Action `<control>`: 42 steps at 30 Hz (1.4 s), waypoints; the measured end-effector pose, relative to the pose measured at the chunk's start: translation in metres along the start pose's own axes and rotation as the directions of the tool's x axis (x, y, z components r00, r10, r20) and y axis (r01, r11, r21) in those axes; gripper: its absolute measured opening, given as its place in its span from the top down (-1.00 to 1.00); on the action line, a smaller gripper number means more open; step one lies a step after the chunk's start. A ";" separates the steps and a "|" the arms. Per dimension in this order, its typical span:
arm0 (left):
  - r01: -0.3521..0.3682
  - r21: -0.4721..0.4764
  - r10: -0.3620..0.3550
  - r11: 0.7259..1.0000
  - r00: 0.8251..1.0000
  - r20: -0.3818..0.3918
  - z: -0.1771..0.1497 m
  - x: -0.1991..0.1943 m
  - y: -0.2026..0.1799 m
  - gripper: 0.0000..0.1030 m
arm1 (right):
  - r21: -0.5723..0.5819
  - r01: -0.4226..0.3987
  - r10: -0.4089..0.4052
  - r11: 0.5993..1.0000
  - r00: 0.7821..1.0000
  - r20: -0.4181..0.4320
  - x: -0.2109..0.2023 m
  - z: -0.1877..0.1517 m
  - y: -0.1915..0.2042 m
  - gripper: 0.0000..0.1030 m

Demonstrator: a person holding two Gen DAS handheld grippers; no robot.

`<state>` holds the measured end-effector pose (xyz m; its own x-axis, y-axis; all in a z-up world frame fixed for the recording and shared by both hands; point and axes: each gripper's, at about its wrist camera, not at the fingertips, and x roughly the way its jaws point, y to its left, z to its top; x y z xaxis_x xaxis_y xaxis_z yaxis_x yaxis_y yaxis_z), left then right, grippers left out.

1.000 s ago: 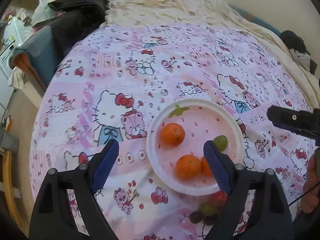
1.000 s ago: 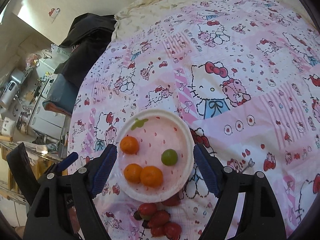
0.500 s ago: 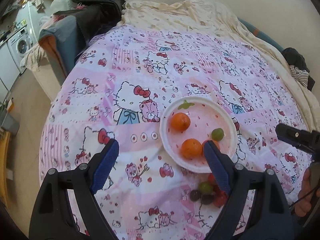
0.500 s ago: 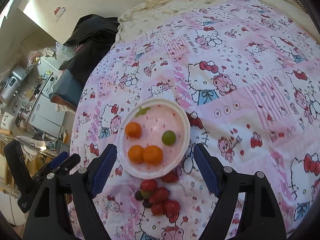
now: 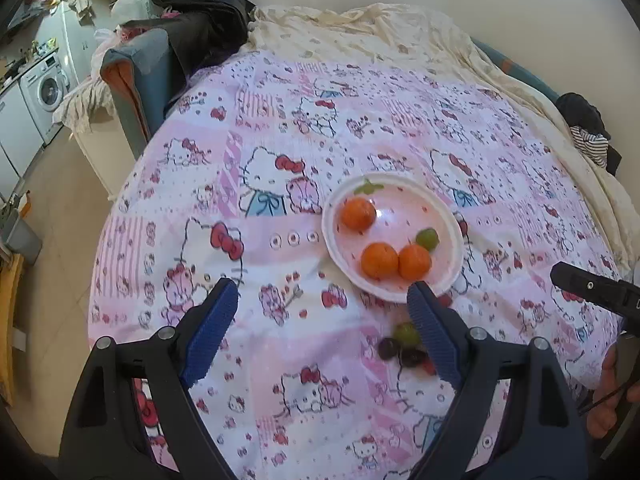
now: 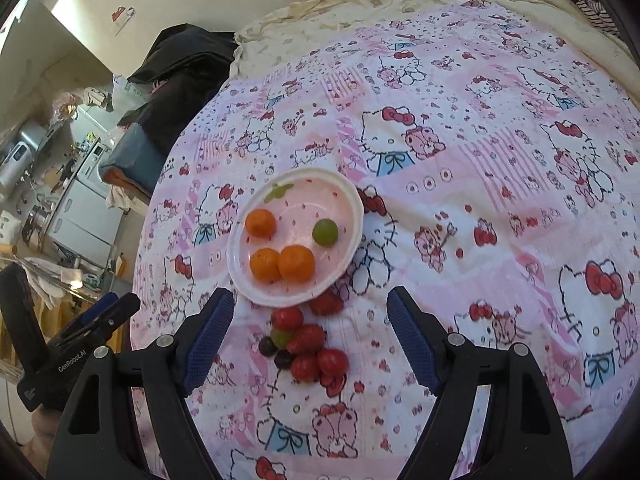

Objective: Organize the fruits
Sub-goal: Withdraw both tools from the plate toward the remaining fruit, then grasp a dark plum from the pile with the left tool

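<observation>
Your left gripper [image 5: 320, 312] and right gripper [image 6: 310, 320] both gape wide, empty. Plate [image 6: 344, 184] holds three oranges; strawberries [image 6: 310, 342] lie just near of it.

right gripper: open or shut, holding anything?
Open and empty. The right gripper has its blue fingers spread wide above the loose fruit pile, with nothing between them.

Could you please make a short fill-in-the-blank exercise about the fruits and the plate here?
1. The plate holds ____ oranges.
2. One ____ grape lies on the plate beside them.
3. The strawberries lie on the bedsheet, ____ the plate.
4. Both the left claw and the right claw are ____.

Missing words: three; green; outside; open
</observation>
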<state>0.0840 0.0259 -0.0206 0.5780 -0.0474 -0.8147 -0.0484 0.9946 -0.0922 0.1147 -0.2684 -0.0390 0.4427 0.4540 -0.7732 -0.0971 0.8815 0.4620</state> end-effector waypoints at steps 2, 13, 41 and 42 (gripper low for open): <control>0.000 -0.004 0.000 1.000 1.000 -0.017 -0.007 0.002 -0.001 -0.64 | 0.011 -0.008 0.008 1.000 1.000 -0.013 0.000 -0.007 -0.002 -0.59; 0.053 0.110 -0.031 0.992 0.981 -0.193 -0.041 0.049 -0.033 -0.56 | 0.093 -0.019 0.023 0.995 0.999 -0.040 0.009 -0.010 -0.013 -0.59; 0.192 0.253 -0.094 0.948 0.931 -0.353 -0.060 0.133 -0.069 0.65 | 0.159 -0.037 0.052 0.987 0.994 -0.092 0.027 -0.003 -0.024 -0.60; 0.193 0.242 -0.099 0.951 0.931 -0.352 -0.060 0.132 -0.065 0.65 | 0.157 -0.035 0.050 0.987 0.994 -0.094 0.028 -0.003 -0.024 -0.60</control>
<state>0.1150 -0.0507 -0.1563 0.2558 -0.1755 -0.9507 0.2627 0.9590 -0.1064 0.1266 -0.2763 -0.0729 0.3520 0.5079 -0.7862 0.0281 0.8338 0.5513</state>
